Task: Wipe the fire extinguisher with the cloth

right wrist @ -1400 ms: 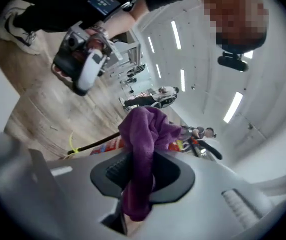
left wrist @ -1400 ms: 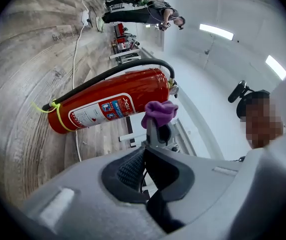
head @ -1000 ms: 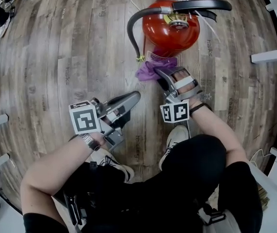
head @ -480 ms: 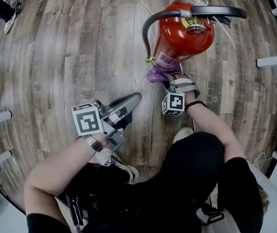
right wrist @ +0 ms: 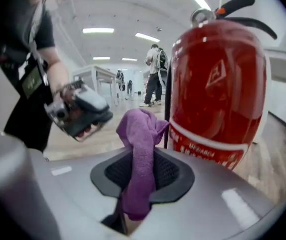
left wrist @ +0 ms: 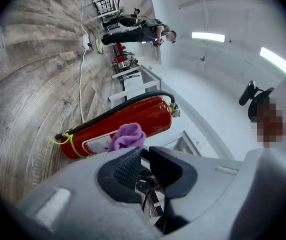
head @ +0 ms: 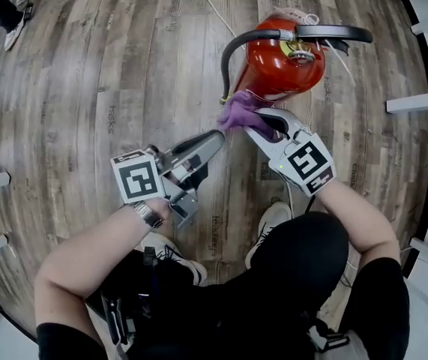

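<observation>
Purple cloth (head: pixel 237 112) was pinched in my right gripper (head: pixel 267 121), brushing the red cylindrical fire extinguisher (head: pixel 277 62) just ahead. Left gripper (head: pixel 208 142), jaws just opening slightly, held nothing; a hard wipe might have toppled it, unbraced.

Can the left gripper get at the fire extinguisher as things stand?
Probably yes: the left gripper, its jaws just opening with nothing between them, points at the fire extinguisher with only floor between; the right gripper and cloth crowd its near side.
</observation>
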`<action>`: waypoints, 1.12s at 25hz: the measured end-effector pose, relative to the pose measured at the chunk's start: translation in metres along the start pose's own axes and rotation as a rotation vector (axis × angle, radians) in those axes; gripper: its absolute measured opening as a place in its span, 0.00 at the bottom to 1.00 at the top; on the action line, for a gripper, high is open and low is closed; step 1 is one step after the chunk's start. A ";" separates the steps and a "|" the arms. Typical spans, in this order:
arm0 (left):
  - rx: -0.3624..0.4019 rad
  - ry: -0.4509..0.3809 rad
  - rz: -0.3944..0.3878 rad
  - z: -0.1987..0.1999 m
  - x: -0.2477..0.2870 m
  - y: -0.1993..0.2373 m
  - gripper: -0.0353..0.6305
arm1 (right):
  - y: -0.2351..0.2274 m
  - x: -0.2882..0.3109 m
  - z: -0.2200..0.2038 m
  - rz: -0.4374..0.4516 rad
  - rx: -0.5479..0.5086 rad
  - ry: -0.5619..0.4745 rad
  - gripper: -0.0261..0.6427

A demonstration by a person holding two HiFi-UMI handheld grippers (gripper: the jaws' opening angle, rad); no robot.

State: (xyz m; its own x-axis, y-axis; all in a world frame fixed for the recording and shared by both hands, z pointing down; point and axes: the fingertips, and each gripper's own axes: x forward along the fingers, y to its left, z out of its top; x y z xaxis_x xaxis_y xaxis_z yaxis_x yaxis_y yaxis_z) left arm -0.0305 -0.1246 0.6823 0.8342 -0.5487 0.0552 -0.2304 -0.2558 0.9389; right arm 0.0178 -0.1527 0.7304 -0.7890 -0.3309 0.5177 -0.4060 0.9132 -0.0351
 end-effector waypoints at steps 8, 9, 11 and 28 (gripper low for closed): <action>0.396 -0.121 -0.079 0.061 0.006 -0.066 0.40 | 0.011 -0.060 0.107 0.314 0.516 -0.254 0.17; 0.420 -0.123 -0.094 0.064 0.006 -0.072 0.44 | 0.014 -0.066 0.117 0.359 0.559 -0.283 0.17; 0.448 -0.101 -0.149 0.061 0.009 -0.088 0.52 | 0.020 -0.073 0.132 0.419 0.601 -0.316 0.17; 0.373 -0.079 -0.470 0.090 0.006 -0.155 0.20 | 0.039 -0.095 0.173 0.414 0.597 -0.309 0.30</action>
State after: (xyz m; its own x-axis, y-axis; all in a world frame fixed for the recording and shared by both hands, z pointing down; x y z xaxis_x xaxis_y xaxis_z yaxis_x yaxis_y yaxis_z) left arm -0.0349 -0.1594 0.5065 0.8528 -0.3632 -0.3752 -0.0187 -0.7392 0.6732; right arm -0.0029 -0.1269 0.5319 -0.9869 -0.1227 0.1043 -0.1609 0.7232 -0.6717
